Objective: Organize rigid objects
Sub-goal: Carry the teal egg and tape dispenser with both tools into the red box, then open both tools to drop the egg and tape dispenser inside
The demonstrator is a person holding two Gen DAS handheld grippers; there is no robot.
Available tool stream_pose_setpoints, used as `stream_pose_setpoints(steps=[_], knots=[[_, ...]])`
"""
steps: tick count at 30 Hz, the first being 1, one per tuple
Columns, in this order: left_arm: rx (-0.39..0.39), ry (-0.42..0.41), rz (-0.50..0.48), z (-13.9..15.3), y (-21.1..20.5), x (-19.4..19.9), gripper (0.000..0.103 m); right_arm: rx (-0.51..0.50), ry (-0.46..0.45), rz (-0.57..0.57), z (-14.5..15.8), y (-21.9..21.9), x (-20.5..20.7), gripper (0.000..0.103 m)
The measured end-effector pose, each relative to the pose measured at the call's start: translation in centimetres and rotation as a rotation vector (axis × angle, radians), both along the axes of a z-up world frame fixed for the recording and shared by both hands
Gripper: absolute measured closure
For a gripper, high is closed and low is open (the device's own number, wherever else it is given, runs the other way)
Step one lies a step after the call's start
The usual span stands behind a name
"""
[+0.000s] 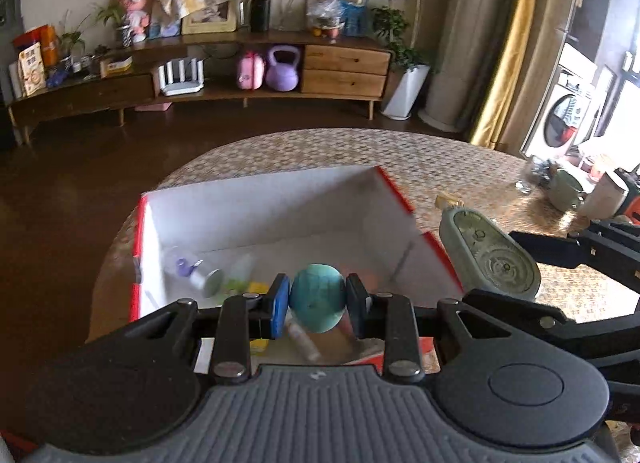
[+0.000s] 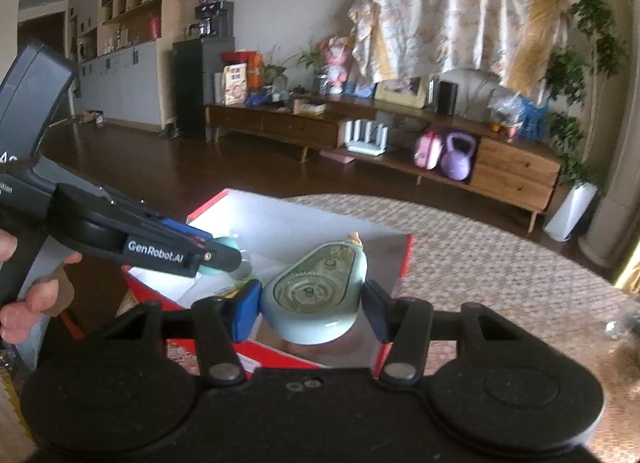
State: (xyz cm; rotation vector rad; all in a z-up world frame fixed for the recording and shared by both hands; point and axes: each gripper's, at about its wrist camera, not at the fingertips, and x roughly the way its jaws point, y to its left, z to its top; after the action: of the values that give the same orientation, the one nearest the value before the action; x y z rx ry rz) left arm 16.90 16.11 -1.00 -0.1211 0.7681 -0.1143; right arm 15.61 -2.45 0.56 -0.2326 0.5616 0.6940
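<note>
My left gripper [image 1: 318,303] is shut on a teal egg-shaped object [image 1: 318,297], held above the open red-and-white box [image 1: 256,211]. Its blue pads [image 1: 280,305] press both sides. My right gripper [image 2: 312,305] is shut on a pale green pear-shaped tape dispenser [image 2: 316,299] with visible gears, over the box's near right corner [image 2: 404,259]. In the left wrist view that dispenser [image 1: 488,253] hangs just right of the box. The left gripper [image 2: 224,253] shows in the right wrist view, a hand [image 2: 28,299] on its handle. Small bottles [image 1: 206,277] and a yellow item [image 1: 258,287] lie in the box.
The box stands on a round table with a woven cover [image 1: 440,161]. A green mug [image 1: 566,189], glassware and packages crowd the table's far right. Beyond lie dark wood floor and a long low cabinet [image 1: 240,83] with a purple kettlebell [image 1: 282,69].
</note>
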Motion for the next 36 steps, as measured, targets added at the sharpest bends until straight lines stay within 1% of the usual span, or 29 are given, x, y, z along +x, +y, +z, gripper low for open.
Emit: stream_pose_setpoints(steps=[6, 12, 18, 20, 24, 30, 36], knots=[[0.041, 0.042, 0.035, -1.8, 2.4, 1.8, 0.073, -0.019, 0.067, 0.028, -1.8, 2.2, 1.9, 0.049], [0.056, 0.115, 0.052, -4.2, 3.9, 4.4, 0.073, -0.06, 0.11, 0.03, -3.6, 4.1, 4.4, 0.049], [0.102, 0.163, 0.054, -5.9, 4.0, 6.8, 0.073, -0.097, 0.165, 0.023, -5.5, 5.7, 6.9, 0.049], [0.109, 0.192, 0.051, -6.5, 4.0, 7.6, 0.073, -0.11, 0.185, 0.017, -6.1, 6.2, 7.7, 0.049], [0.135, 0.227, 0.042, -7.4, 3.8, 8.5, 0.073, -0.131, 0.218, 0.004, -7.2, 6.8, 9.1, 0.049], [0.174, 0.274, 0.022, -8.3, 3.5, 9.7, 0.073, -0.187, 0.259, 0.019, -8.6, 7.6, 9.7, 0.049], [0.175, 0.315, 0.023, -9.3, 3.6, 10.2, 0.073, -0.2, 0.3, 0.025, -9.4, 7.8, 9.8, 0.049]])
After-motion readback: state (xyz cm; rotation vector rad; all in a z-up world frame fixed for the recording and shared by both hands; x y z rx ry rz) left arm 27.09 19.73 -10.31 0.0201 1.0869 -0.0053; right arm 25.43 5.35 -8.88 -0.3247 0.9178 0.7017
